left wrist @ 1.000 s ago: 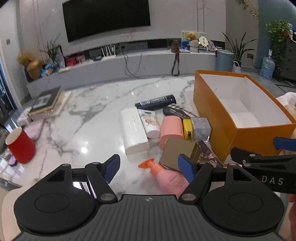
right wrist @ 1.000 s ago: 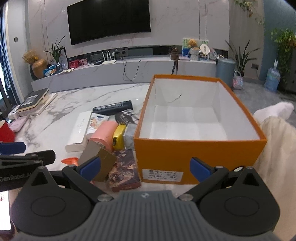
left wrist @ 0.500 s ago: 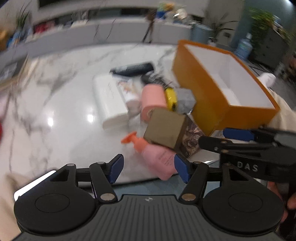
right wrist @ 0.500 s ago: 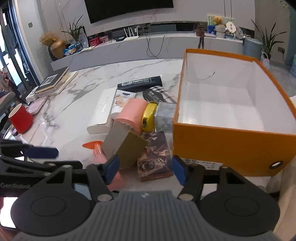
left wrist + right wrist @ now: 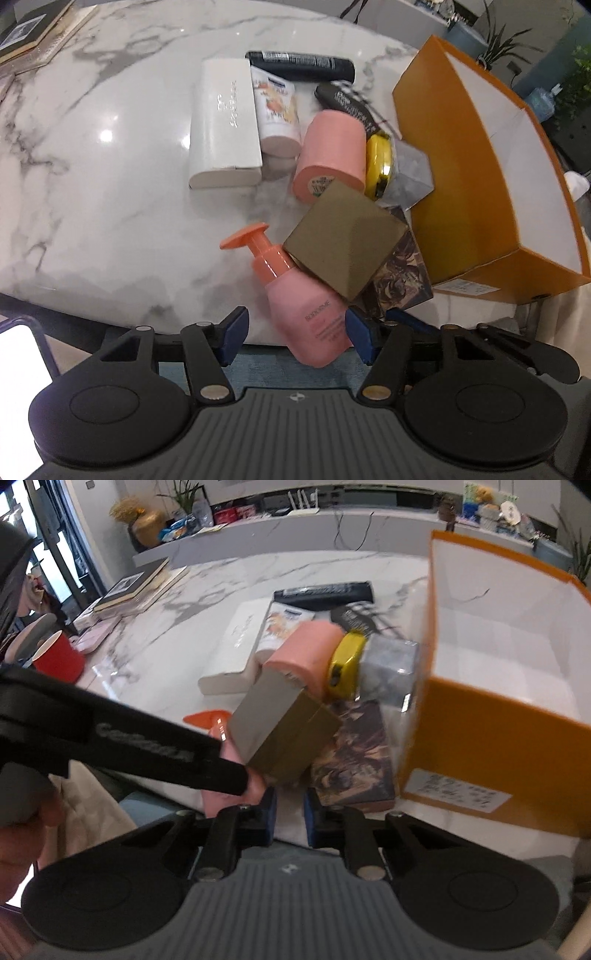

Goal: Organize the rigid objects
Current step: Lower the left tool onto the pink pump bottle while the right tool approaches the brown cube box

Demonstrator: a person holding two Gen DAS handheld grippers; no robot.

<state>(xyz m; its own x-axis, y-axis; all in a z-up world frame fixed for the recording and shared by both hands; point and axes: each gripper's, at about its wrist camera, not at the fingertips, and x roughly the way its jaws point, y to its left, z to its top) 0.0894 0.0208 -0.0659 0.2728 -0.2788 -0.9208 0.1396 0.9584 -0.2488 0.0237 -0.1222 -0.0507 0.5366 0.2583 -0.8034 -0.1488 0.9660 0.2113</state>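
The left gripper (image 5: 295, 330), jaws closing, straddles the pink plastic pump bottle (image 5: 304, 306) at the marble table's (image 5: 110, 184) near edge, left of the orange cardboard box (image 5: 480, 177); the right gripper (image 5: 289, 814) is pinched together, empty.

Readable text: you see "BODORME"-like lettering, partly blurred, on pink pump bottle (image 5: 310, 314) | orange box (image 5: 491, 723) label print: illegible to you
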